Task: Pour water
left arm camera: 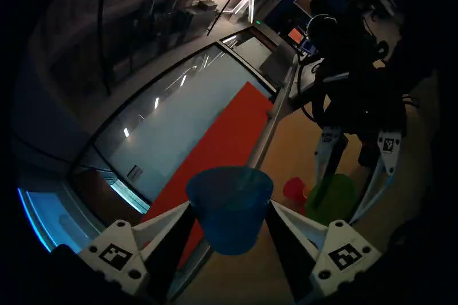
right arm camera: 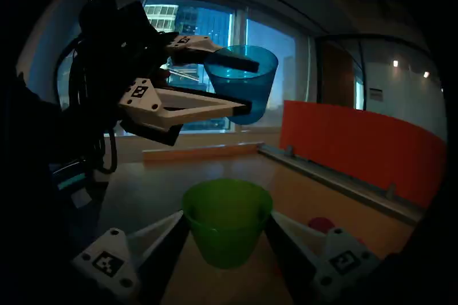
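Two cups are in play, one in each gripper. Our left gripper (left arm camera: 229, 208) is clamped on the blue cup (left arm camera: 232, 228), a finger pressing each side of its wall. Our right gripper (right arm camera: 227, 222) grasps the green cup (right arm camera: 227, 236) the same way, mouth up, just above the table (right arm camera: 172, 182).

What matters for the pour is how the blue cup lies from the green one. In the right gripper view the blue cup (right arm camera: 241, 84) hangs high in the left gripper (right arm camera: 247, 87), above the green cup's rim and farther off toward the window (right arm camera: 189, 24), roughly in line with it across the picture. It stands close to upright, mouth up. In the left gripper view the green cup (left arm camera: 335, 196) sits lower and off to the right, held by the right gripper (left arm camera: 338, 205), with a small red thing (left arm camera: 295, 187) on the table beside it.

We judge the blue cup is not yet over the green mouth. The two must come together, then the blue one tips toward the green rim. The light is too dim for us to tell whether either cup holds water
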